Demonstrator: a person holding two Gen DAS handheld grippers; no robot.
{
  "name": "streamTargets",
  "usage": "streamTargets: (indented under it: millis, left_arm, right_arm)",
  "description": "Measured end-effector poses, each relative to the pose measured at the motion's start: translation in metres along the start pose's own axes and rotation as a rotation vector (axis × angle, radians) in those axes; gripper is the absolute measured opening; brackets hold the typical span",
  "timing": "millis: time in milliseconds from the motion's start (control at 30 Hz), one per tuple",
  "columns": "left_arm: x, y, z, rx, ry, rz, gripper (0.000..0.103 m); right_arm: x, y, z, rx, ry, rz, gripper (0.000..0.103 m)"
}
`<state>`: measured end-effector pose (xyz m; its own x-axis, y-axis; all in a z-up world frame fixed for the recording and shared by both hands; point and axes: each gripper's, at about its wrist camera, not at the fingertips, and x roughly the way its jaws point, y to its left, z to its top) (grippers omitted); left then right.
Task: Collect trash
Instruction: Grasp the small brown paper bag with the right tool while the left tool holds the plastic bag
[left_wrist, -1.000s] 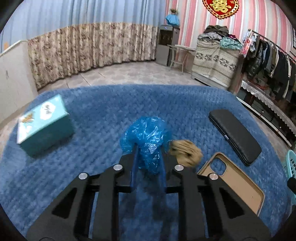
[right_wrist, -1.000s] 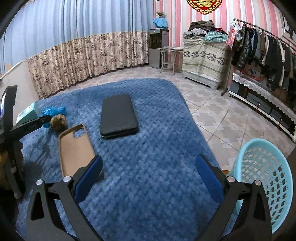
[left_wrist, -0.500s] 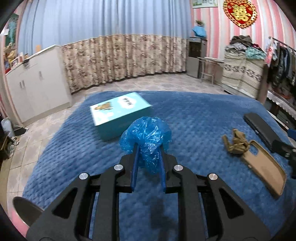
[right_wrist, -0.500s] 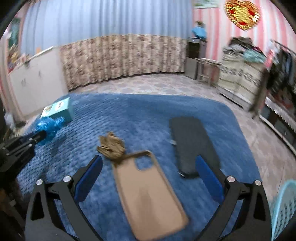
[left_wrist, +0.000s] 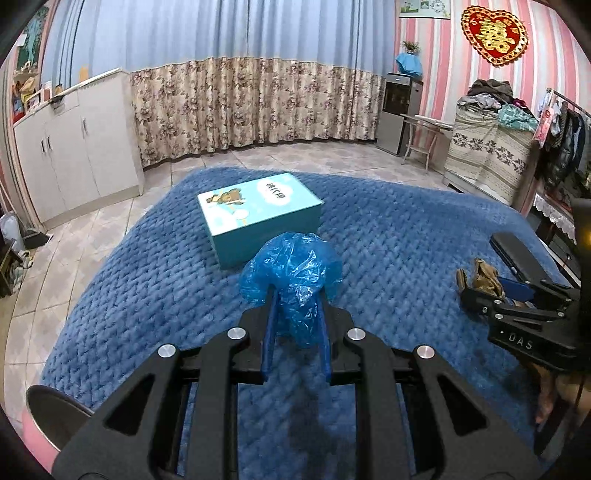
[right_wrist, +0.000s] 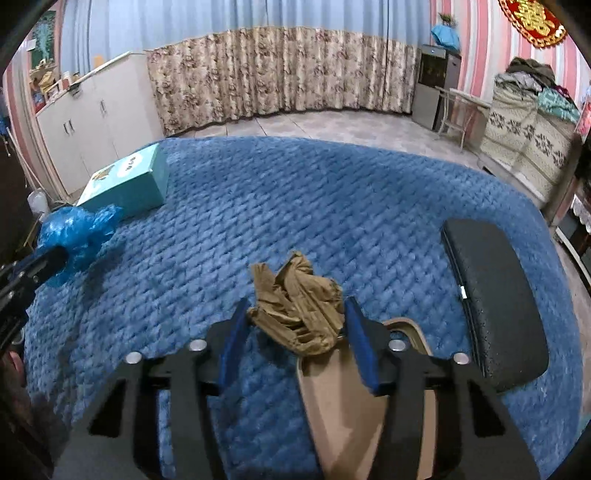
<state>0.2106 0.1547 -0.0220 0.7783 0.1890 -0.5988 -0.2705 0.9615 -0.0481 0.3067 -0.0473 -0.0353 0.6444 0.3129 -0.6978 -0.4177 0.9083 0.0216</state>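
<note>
A crumpled blue plastic bag (left_wrist: 291, 266) sticks up between the pads of my left gripper (left_wrist: 295, 295), which is shut on it above the blue rug (left_wrist: 388, 229). The same bag (right_wrist: 74, 229) shows at the left edge of the right wrist view. A brown crumpled paper wad (right_wrist: 295, 321) lies on the rug at the top end of a tan phone case (right_wrist: 343, 406). My right gripper (right_wrist: 295, 302) straddles the wad and its jaws are closing, with the blue pads right at the wad's two sides and the wad not squeezed. In the left wrist view, that right gripper (left_wrist: 480, 291) sits at the right.
A teal box (left_wrist: 258, 210) lies on the rug beyond the bag. A long black case (right_wrist: 495, 306) lies right of the wad. A metal bowl rim (left_wrist: 51, 413) shows at lower left. White cabinets (left_wrist: 74, 155), curtains and tiled floor ring the rug.
The right gripper swung left across the rug, came down over the brown wad, and its jaws narrowed around it. The left gripper carried the blue bag left, then held still.
</note>
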Motion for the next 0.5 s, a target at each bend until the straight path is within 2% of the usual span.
streamTargets:
  millis: [167,267,500]
  left_arm:
    - [-0.016,-0.024,0.01,0.043,-0.02,-0.045,0.018]
    - [-0.029,-0.053,0.018,0.076,-0.037,-0.105,0.018]
    - [-0.066,-0.121,0.024,0.138,-0.092,-0.233,0.018]
  right_arm:
    - [-0.051,-0.025,-0.004,0.07,-0.103,-0.013,0.05]
    - [-0.086,-0.047,-0.009,0.114,-0.147,-0.047,0.05]
    - [-0.184,-0.107,-0.044,0.213,-0.221,-0.203,0.05]
